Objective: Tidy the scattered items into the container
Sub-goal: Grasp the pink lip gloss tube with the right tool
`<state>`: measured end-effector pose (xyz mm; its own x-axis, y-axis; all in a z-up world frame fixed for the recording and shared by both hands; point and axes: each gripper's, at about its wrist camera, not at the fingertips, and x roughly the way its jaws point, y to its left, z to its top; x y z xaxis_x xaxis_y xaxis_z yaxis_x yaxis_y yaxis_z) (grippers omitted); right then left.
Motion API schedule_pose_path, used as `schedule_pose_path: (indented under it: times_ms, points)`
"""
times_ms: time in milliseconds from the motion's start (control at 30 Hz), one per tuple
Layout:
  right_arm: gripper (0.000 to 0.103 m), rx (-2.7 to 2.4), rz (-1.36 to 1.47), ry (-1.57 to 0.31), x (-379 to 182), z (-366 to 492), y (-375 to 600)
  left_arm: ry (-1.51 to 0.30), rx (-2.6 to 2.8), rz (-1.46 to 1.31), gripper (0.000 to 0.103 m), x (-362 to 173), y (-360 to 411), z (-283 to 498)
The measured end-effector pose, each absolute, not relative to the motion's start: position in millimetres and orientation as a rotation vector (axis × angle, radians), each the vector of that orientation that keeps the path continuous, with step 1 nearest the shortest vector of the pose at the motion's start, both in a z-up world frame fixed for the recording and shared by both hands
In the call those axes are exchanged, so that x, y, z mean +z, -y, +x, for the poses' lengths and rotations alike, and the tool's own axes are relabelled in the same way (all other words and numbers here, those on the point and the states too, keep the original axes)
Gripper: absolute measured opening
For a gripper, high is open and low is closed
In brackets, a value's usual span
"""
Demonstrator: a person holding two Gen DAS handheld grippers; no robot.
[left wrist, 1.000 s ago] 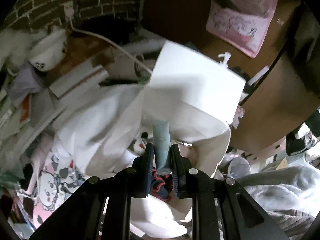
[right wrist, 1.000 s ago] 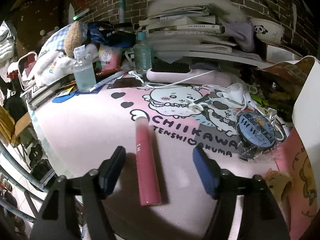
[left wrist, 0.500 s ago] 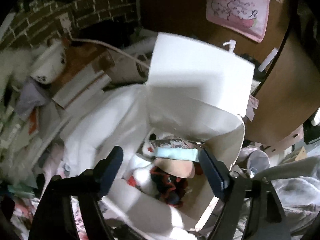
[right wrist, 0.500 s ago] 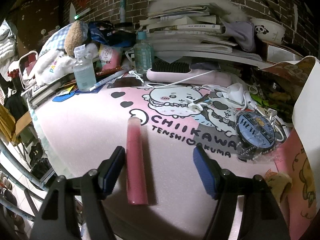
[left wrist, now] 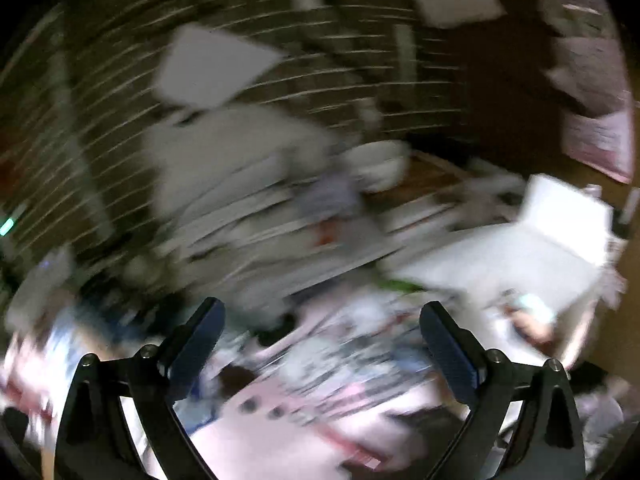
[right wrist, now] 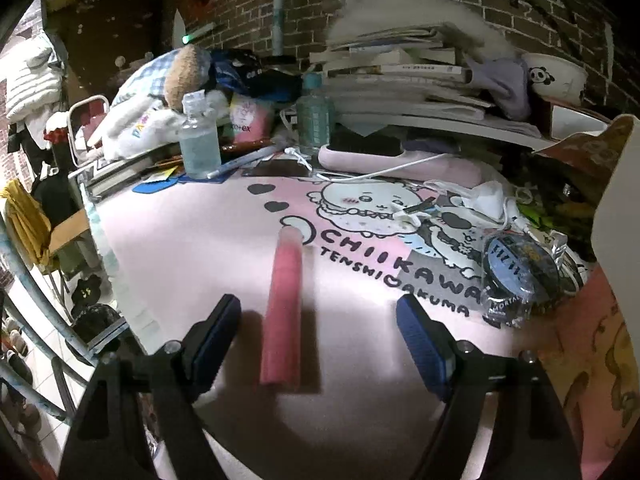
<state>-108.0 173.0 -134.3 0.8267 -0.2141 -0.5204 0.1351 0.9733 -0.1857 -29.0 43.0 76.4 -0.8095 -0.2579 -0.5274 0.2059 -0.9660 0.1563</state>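
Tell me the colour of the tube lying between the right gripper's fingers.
Pink; the tube shows best in the right wrist view.

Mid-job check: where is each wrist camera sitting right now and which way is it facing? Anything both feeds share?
Left wrist: on the left gripper, looking along its open fingers; heavily motion-blurred, facing the brick wall, with the white container at right. Only the fingers show.
Right wrist: on the right gripper, low over the pink mat, open fingers on either side of the pink tube. Only the fingers show.
Shared: brick wall, book stack, pink mat.
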Motion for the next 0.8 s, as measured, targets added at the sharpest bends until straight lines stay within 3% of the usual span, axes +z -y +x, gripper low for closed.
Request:
schedule_pose_path:
  times_ms: [333,533,633,733,800]
  points:
    - [0.077,-0.179,-0.166,-0.563,-134,-103,-178,-0.047,-2.559,0.896,0.098,-13,19,14]
    - [0.058,-0.155,-0.169,-0.566,-134,-98,-183,-0.074,-2.549,0.958,0.098,-36,22,14]
    - [0.044,-0.136,-0.169,-0.573,-134,-97,-186,-0.081,-2.538,0.973,0.098,-41,24,13]
    - [0.017,-0.119,-0.169,-0.584,-133,-96,-188,-0.091,-2.532,0.976,0.098,-44,26,14]
    - [0.014,-0.113,-0.164,-0.592,-132,-95,-187,-0.103,-2.537,0.977,0.098,-45,26,15]
